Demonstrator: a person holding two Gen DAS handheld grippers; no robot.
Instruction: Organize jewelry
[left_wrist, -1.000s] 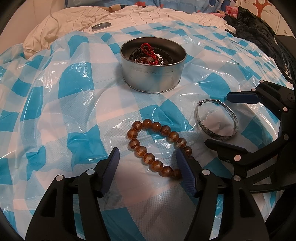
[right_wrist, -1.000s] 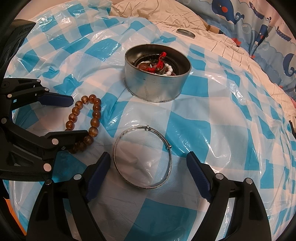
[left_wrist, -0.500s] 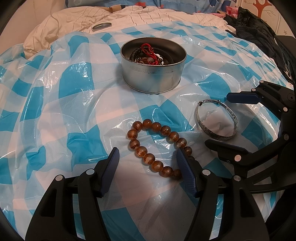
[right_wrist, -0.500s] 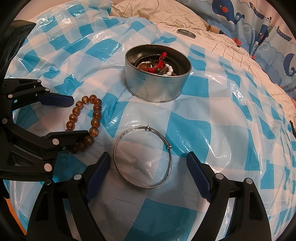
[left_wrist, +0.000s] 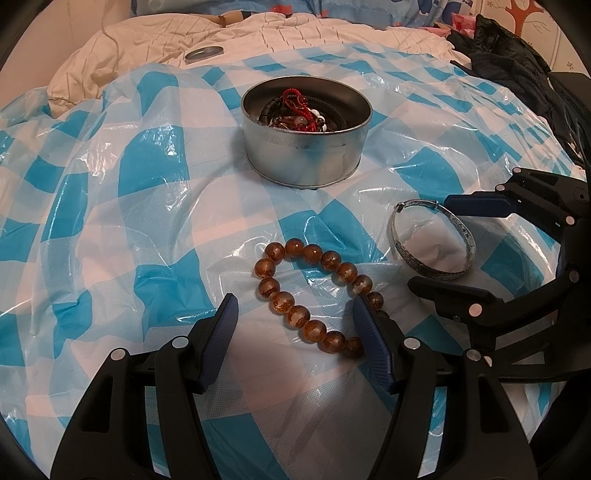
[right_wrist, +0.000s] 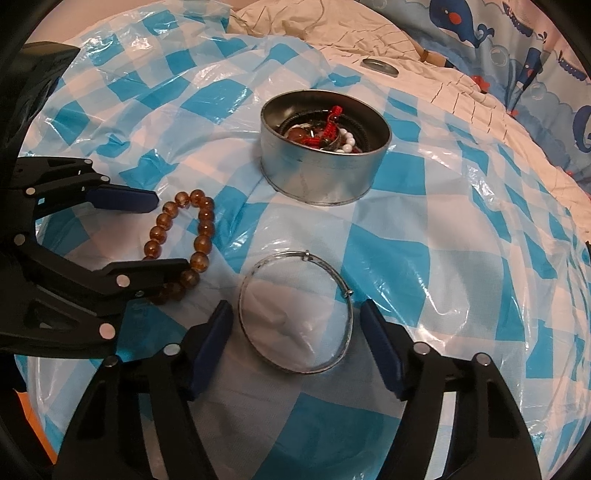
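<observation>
An amber bead bracelet lies on the blue-and-white checked plastic sheet; it also shows in the right wrist view. My left gripper is open with its fingers either side of the bracelet's near end. A silver bangle lies flat to the right; it also shows in the left wrist view. My right gripper is open around the bangle. A round metal tin holding red cord and beads stands beyond both, seen too in the right wrist view.
A round metal lid lies on the cream quilt behind the sheet. Dark clothing is piled at the far right. A whale-print cloth borders the bed.
</observation>
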